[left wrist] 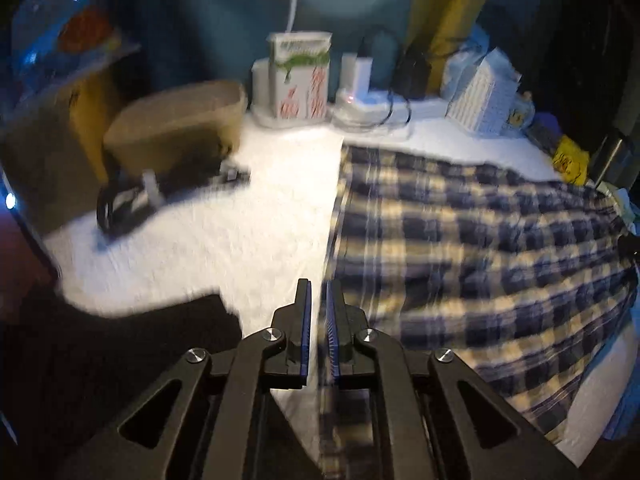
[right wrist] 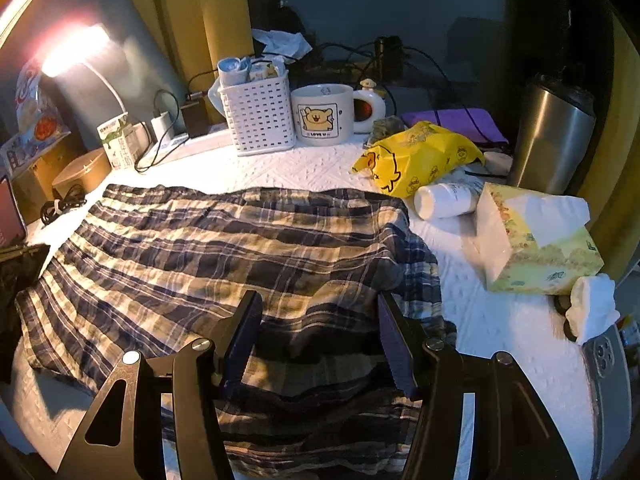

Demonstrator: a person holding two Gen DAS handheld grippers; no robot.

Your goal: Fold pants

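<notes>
Blue and cream plaid pants (right wrist: 224,248) lie spread on a white textured tabletop (right wrist: 320,168), with a folded layer at the right end. They also show in the left wrist view (left wrist: 472,240). My left gripper (left wrist: 318,300) hovers at the pants' left edge, its jaws nearly closed with a thin gap; a strip of plaid fabric hangs between them below the pads. My right gripper (right wrist: 318,320) is open wide, just above the near right part of the pants, holding nothing.
At the back stand a white basket (right wrist: 260,116), a bear mug (right wrist: 324,114), a carton (left wrist: 300,76) and chargers with cables. A yellow bag (right wrist: 416,156), white bottle (right wrist: 444,200), tissue box (right wrist: 536,240) and steel tumbler (right wrist: 552,132) crowd the right. A brown round box (left wrist: 180,124) and a coiled cable (left wrist: 120,204) sit left.
</notes>
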